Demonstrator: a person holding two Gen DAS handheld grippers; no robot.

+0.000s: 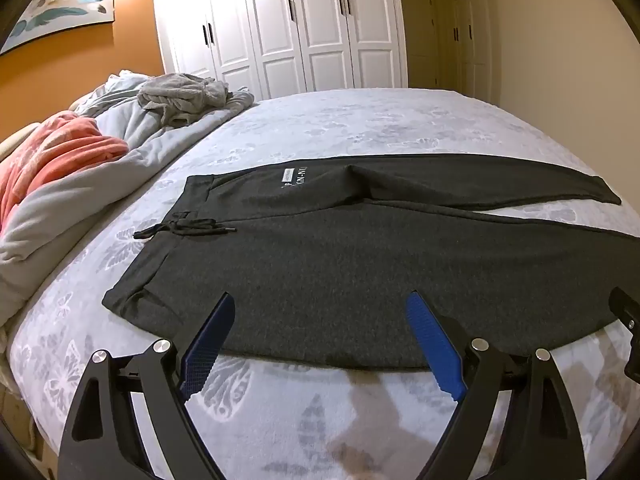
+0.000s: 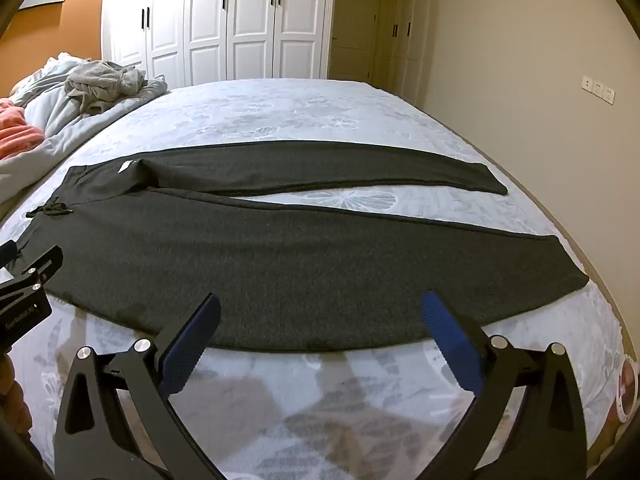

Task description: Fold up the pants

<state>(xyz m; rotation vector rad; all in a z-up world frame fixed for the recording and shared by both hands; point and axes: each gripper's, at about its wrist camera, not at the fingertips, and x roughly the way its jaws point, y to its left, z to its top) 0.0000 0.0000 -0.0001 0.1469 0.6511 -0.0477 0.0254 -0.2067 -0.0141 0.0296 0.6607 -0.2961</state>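
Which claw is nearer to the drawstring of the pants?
Left. The left claw hovers by the waist end, near the drawstring; the right claw sits farther along the leg of the pants.

One pants (image 1: pixel 320 264), two legs. Two grippers (image 1: pixel 320 308) (image 2: pixel 320 308). One bed (image 1: pixel 360 120). One picture (image 1: pixel 60 16). Three sockets (image 2: pixel 598 89).

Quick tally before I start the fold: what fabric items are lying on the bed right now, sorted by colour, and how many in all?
Dark grey: 1, the pants, spread flat
Light grey: 2, the blanket and the crumpled garment on top of it
Pink: 1, the bundled cloth
Total: 4, all on the bed
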